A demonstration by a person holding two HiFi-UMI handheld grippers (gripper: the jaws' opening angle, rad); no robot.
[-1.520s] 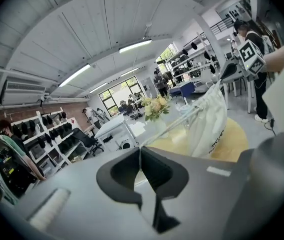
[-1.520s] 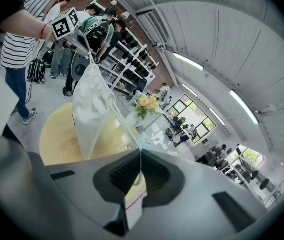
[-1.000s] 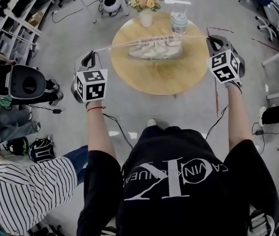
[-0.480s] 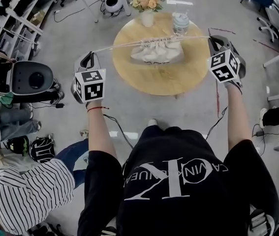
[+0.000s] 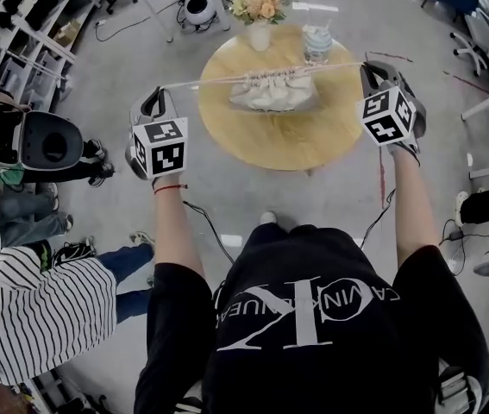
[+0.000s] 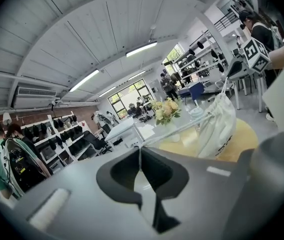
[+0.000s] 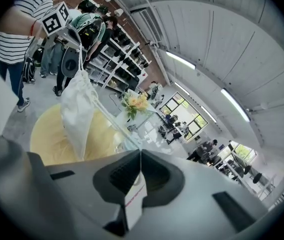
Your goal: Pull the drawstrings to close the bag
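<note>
One round table (image 5: 270, 141) — white bag (image 5: 272, 94), grey floor (image 5: 313, 198)

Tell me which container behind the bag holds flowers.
The white vase, left of the clear cup in the head view; only it carries yellow blooms.

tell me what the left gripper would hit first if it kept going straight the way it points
Probably nothing close: the left gripper points past the left of the round table and flower vase. A white table beyond looks first, though depth is unclear.
</note>
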